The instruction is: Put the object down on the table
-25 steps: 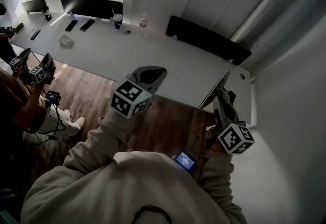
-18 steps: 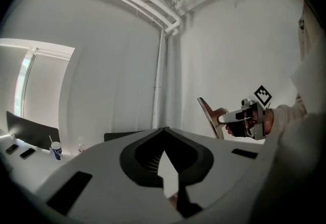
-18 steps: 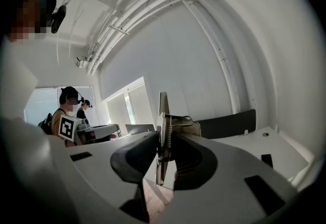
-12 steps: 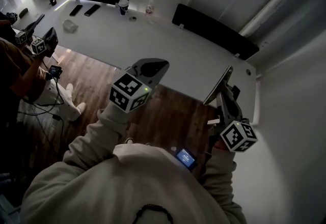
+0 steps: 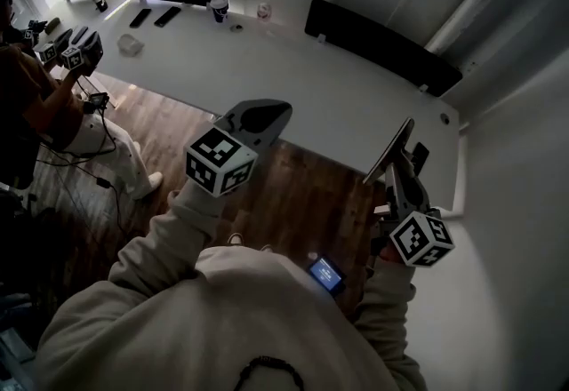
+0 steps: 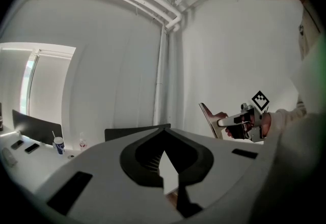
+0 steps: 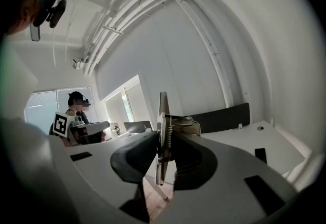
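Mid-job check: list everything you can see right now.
table: one, white, long, ahead
dark panels: three, black, table's far edge
cups: two, dark, table's far end
bottle: one, clear, beside the nearer cup
phones: two, black, flat near the cups
other person: one, brown top, left of table, holding grippers
clipboard: one, dark, upright, held off the table
small screen: one, lit blue, at wearer's chest
left gripper: one, grey, jaws together, empty
right gripper: one, grey, shut on the clipboard
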Tool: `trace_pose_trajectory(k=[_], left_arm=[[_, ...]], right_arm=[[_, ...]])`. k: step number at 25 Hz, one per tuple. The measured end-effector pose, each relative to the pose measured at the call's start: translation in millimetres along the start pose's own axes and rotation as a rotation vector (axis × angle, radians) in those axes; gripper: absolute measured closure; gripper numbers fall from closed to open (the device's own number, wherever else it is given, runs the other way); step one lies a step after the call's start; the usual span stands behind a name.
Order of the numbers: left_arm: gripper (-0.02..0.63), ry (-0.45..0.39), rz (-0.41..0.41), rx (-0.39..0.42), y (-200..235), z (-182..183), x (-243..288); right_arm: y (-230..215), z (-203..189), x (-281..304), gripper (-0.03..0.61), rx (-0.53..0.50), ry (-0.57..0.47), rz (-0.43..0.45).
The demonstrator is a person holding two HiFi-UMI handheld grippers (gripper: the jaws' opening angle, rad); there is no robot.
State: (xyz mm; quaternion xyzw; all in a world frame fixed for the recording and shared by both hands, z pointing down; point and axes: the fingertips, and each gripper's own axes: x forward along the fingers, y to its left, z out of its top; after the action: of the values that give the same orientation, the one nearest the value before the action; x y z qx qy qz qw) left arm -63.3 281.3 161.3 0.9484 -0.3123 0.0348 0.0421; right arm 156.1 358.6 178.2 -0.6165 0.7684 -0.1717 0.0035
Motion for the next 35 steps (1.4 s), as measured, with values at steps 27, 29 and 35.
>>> trace_pose_trajectory(k=[27,29,35], left_arm=[[0.617,-0.063,0.004,-0.020,114.1,-9.8,93.7],[0.617,-0.052,-0.010,0.005,135.5,-3.3,114.6],[0.617,0.015,-0.046,0.144,189.4,-19.9,164.9]], right_arm=[[-42.3,-9.4,103.0,0.476,0.009,0.086,0.002],[-42.0,4.8,134.8,0.476,-0.006,0.092,0.001],[-30.3,18.4,227.7,0.476,-0.022,0.073,0.010]])
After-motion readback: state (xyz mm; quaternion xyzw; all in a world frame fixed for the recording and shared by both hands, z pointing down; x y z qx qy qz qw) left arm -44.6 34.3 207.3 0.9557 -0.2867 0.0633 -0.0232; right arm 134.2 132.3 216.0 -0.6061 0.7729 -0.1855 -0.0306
